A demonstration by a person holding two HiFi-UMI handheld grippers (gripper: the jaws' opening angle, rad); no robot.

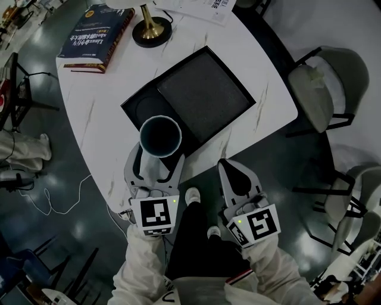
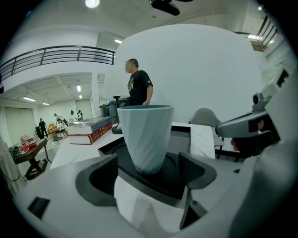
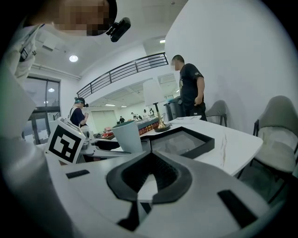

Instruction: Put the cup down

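A pale ribbed cup with a dark teal inside stands upright on the round recess at the near end of a black tray. My left gripper is open, its two jaws set wide just short of the cup's foot. In the left gripper view the cup stands ahead of the jaws on the tray, apart from both. My right gripper hangs off the table's near edge, jaws shut on nothing. Its own view shows the cup to the left of the tray.
The white marble table also bears a thick book, a brass lamp base and papers at the far side. Grey chairs stand to the right. A person stands beyond the table.
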